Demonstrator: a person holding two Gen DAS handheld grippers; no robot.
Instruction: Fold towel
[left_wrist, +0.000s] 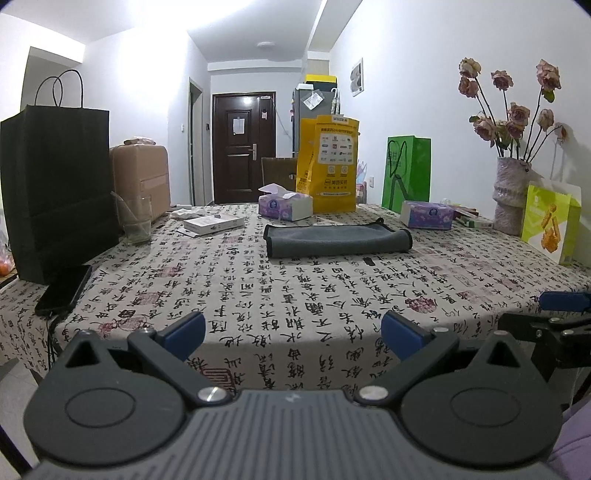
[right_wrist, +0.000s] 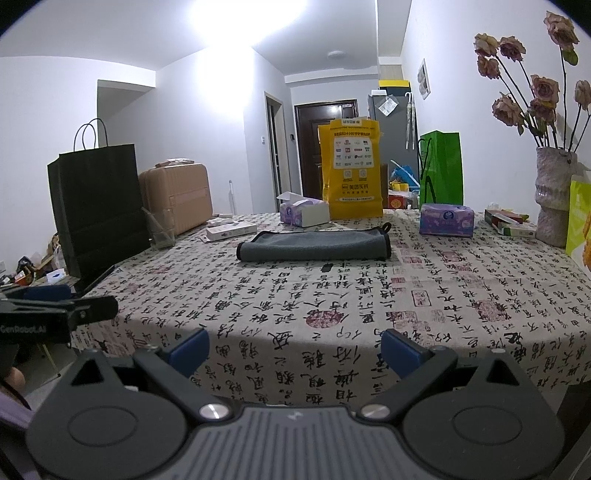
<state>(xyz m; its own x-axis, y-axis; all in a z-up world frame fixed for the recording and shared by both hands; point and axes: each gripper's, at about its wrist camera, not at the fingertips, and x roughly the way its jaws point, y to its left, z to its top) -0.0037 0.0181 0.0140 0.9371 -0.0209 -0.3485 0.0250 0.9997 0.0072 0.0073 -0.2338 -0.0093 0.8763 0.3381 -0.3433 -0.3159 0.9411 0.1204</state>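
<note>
The gray towel (left_wrist: 338, 240) lies already folded in the middle of the picture, far from the left gripper (left_wrist: 293, 332) and right gripper (right_wrist: 295, 349), both wide open and empty, so little seems left.

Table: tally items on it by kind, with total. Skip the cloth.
Bags: 4, black, yellow, green, lime
Tissue packs: 2
Towel: 1
Phone: 1
Glass: 1
Vase: 1
White box: 1
Small boxes by the vase: cannot count
Total: 11 plus those
</note>
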